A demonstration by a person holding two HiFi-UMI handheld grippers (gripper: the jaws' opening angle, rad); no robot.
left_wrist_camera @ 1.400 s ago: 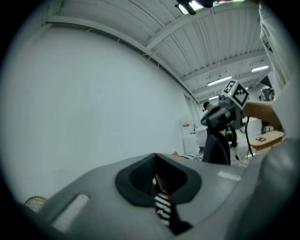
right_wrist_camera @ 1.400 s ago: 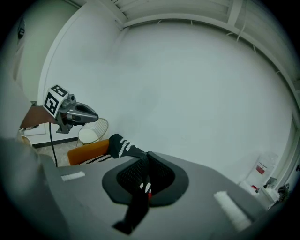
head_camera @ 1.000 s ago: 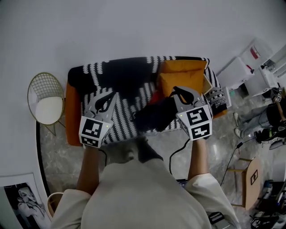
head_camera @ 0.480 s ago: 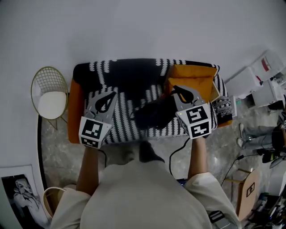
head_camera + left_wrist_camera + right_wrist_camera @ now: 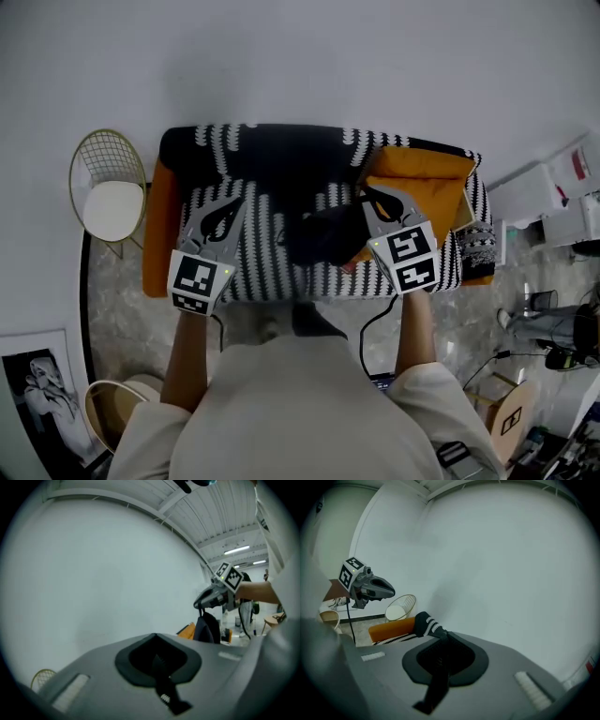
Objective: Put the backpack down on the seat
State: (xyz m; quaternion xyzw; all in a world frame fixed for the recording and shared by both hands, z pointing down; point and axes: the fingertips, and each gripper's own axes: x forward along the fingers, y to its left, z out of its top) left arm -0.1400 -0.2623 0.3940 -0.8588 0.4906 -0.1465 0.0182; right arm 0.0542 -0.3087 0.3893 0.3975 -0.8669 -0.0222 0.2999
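Holds backpack (image 5: 323, 234) clamped in right gripper (image 5: 372, 197) above striped sofa (image 5: 272, 272) against white wall (image 5: 300, 56), left gripper (image 5: 232, 202) closed empty, wire chair (image 5: 108, 192) beside on marble floor (image 5: 122, 295).

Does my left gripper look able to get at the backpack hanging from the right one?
Probably yes. The backpack hangs from the right gripper above the striped sofa seat, and nothing stands between it and the left gripper. The left jaws look closed, so they would have to open first.

black backpack (image 5: 323, 236); black-white patterned throw (image 5: 255, 255); orange cushion (image 5: 427, 183)
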